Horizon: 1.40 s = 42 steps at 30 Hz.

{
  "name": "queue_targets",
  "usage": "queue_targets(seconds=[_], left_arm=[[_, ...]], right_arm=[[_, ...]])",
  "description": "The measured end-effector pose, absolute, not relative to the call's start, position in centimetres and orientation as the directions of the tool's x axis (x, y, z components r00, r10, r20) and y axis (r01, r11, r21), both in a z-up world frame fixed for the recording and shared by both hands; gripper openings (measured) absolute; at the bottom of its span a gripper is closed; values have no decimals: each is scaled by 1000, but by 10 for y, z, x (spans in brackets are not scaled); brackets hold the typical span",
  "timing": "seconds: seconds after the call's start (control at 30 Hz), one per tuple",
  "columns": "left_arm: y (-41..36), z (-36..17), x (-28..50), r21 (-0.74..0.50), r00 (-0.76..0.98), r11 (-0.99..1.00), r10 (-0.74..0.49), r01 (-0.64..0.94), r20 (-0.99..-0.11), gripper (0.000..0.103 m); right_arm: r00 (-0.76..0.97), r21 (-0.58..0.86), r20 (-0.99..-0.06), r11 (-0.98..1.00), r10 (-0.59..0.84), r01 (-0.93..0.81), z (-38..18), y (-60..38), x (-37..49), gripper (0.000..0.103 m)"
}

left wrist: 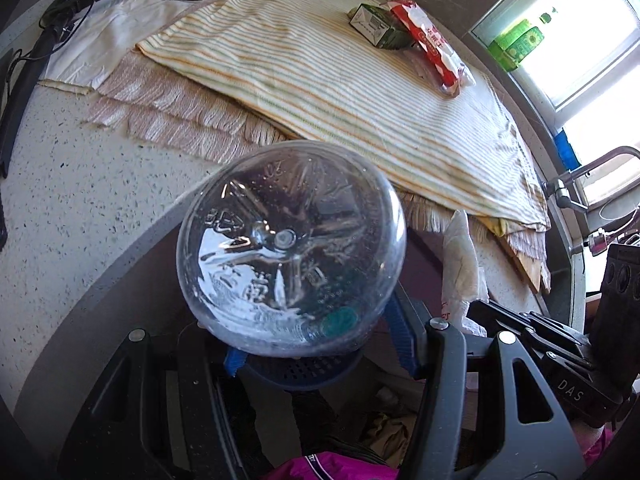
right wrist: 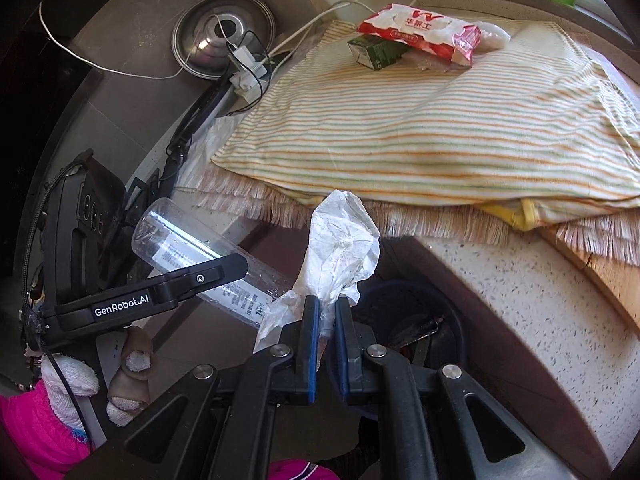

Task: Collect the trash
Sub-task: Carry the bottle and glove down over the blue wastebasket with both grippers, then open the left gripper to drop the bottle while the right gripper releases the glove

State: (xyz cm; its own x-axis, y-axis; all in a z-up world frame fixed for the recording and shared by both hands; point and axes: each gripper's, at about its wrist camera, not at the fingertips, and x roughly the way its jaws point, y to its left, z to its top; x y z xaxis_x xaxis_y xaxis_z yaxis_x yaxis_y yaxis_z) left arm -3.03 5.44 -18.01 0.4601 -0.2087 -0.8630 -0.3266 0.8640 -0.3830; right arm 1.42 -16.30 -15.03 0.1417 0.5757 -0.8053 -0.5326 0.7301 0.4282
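Right now your left tongs (left wrist: 316, 344) clamp the clear plastic bottle (left wrist: 290, 254) across its body, and your right tongs (right wrist: 327, 320) pinch shut on the crumpled white tissue (right wrist: 344, 240), both held off the desk (right wrist: 516, 300) edge over the dark bin (right wrist: 420, 320) below, apparently for dropping. Between desk edge and bin rim the room looks tight, while the red wrapper (right wrist: 420, 28) and green carton (right wrist: 374, 52) lie on the striped cloth (right wrist: 400, 132).

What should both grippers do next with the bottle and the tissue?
Probably lower both a little further and let go: the left gripper holds the clear bottle and the right gripper pinches the crumpled tissue, both just above the dark bin.
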Motion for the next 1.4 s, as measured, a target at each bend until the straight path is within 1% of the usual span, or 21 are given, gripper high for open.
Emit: queue_targets(seconds=[0.4,0.7,0.83,1.1,1.23,1.3,1.37,1.4], left_arm=[[39,-246,-35,-331,346,890,-217,-314,-913,59],[29,-279,-28,-299,289,907,-213,-298,-933,59],[26,-292,-20,-286,265,911,-209,-297,-941,56],[16,-313,-17,-268,238,918,-202,-292,-950,55],[13,-322,-14,-272,218,918,-214,-290,-952,55],[12,-327,-9,-265,206,920,-211,-288,-956,55],[10,-331,-5,-262,195,920,-210,-292,-958,55],[10,-333,-4,-260,193,919,-209,-296,-959,55]], right_arm=[[112,365,-865,766,489,-529,-210,-161,1,6],[83,333,-897,786,435,-521,-253,-161,1,6],[77,323,-906,796,417,-513,-269,-162,4,6],[70,299,-921,808,384,-507,-293,-162,10,8],[68,294,-925,814,375,-501,-300,-161,13,13],[71,287,-927,818,369,-498,-303,-163,15,23],[68,283,-930,820,362,-497,-306,-163,13,30],[65,280,-931,820,358,-499,-308,-162,13,31]])
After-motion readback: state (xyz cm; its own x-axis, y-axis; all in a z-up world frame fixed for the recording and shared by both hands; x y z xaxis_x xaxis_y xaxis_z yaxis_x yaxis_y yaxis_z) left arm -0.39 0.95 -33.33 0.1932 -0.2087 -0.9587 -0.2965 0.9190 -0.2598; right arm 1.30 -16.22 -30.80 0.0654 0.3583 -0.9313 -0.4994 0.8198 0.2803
